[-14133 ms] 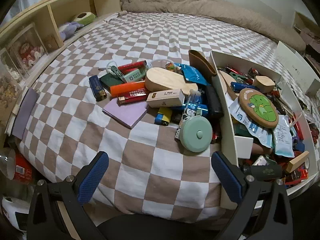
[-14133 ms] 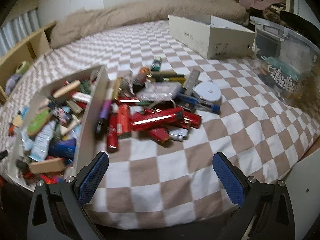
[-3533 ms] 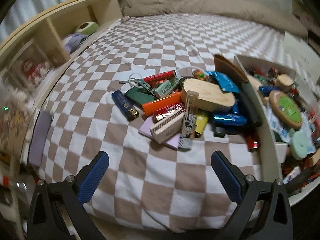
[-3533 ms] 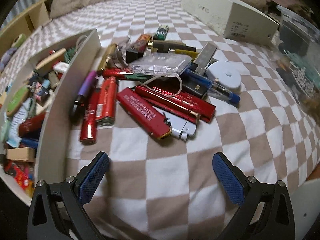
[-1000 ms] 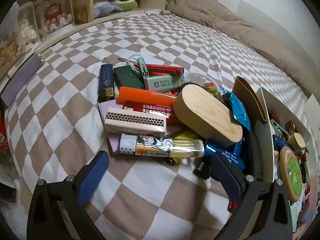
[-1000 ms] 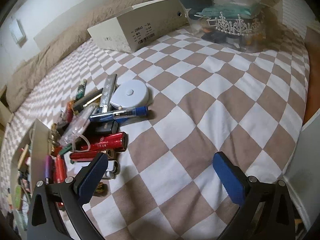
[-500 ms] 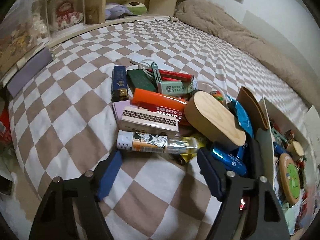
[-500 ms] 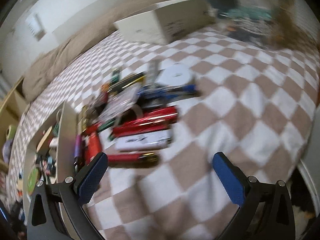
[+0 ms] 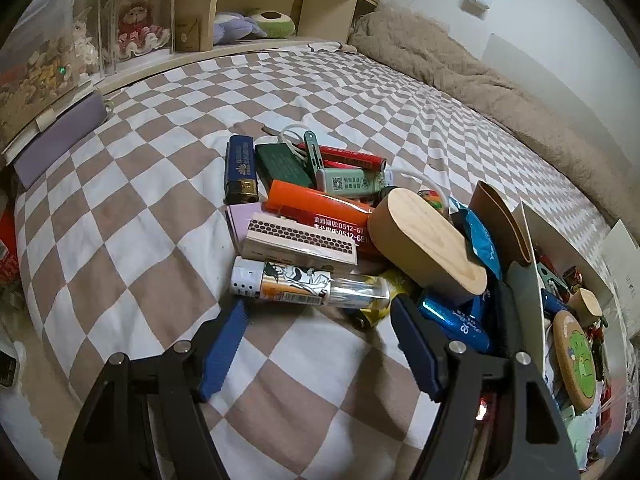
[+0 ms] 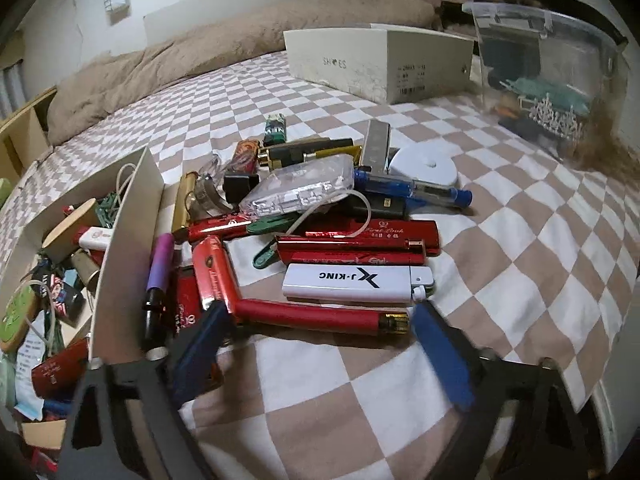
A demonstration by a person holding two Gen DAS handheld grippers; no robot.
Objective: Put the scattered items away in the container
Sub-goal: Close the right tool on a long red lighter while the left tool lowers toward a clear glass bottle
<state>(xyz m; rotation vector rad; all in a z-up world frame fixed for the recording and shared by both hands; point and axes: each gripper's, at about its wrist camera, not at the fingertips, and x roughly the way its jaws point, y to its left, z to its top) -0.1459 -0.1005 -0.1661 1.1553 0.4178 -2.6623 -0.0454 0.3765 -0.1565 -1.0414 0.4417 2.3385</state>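
In the left wrist view my left gripper [image 9: 318, 308] is open, its blue pads at either end of a clear lighter with a cartoon label [image 9: 310, 285] lying at the front of a pile. Behind it lie a matchbox [image 9: 300, 242], an orange lighter [image 9: 320, 210] and a wooden oval box [image 9: 426, 246]. The white container [image 9: 530, 240] is at the right, full of items. In the right wrist view my right gripper [image 10: 318, 314] is open, its pads at either end of a long red lighter [image 10: 316, 316]. A white J-KING lighter [image 10: 356, 282] lies just behind. The container [image 10: 128, 220] is at the left.
A checkered bedsheet [image 9: 140, 208] covers the bed. Wooden shelves with clear jars [image 9: 132, 20] run along the left. A white shoe box [image 10: 376, 62] and a clear plastic bin [image 10: 548, 76] stand at the back right. A brown blanket [image 10: 192, 52] lies along the far edge.
Both grippers have dropped towards their piles and narrowed. The left now brackets the cartoon-label lighter; the right swung back from the bare sheet and brackets the long red lighter.
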